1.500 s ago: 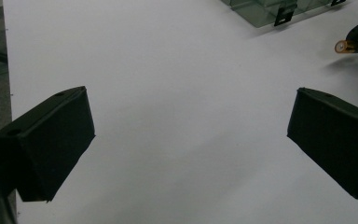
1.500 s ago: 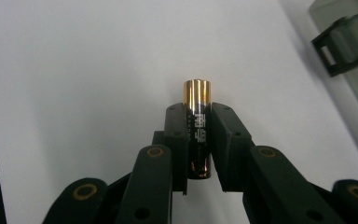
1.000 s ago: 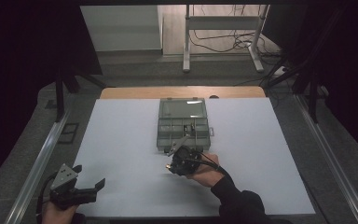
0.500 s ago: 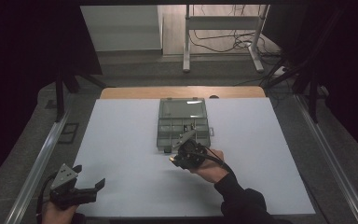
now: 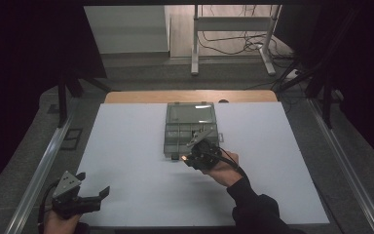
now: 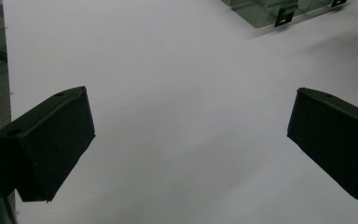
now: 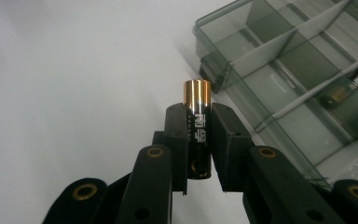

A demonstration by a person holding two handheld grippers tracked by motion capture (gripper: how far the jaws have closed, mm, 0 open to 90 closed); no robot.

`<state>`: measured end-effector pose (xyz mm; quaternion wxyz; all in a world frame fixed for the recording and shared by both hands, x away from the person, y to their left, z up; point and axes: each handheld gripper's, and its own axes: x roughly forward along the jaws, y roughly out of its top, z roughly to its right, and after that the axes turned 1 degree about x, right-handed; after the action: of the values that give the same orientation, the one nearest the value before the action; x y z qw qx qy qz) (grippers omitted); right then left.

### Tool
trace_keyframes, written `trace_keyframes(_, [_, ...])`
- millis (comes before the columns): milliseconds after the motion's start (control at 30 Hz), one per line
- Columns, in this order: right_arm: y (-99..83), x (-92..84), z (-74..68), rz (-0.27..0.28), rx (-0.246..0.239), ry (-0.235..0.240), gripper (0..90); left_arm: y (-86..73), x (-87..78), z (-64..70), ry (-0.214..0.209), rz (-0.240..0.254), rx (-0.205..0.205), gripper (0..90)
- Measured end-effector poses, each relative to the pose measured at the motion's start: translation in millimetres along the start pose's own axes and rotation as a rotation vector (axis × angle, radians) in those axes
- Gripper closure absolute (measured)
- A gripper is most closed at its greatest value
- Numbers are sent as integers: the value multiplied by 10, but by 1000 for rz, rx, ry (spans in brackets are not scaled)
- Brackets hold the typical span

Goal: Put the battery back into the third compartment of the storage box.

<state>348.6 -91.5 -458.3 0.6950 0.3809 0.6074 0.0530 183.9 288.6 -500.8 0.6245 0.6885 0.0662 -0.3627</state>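
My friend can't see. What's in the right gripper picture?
The right gripper pinches a black and gold battery upright over a white table. Beside it sits a clear divided box with another battery inside.

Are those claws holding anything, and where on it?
The right gripper clamps a black-and-gold battery around its black body, gold end out. The left gripper holds nothing.

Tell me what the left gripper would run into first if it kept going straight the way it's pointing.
Probably nothing soon: the left gripper, jaws open, looks along bare white table. The clear compartment box lies far ahead and off to one side, so it would likely pass beside it, though depth is unclear.
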Motion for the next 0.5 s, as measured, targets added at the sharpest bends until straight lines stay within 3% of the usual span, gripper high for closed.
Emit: trace_keyframes(500, [-9, -127, 262, 44, 88, -50, 769, 8, 11, -4, -4, -1, 1, 9])
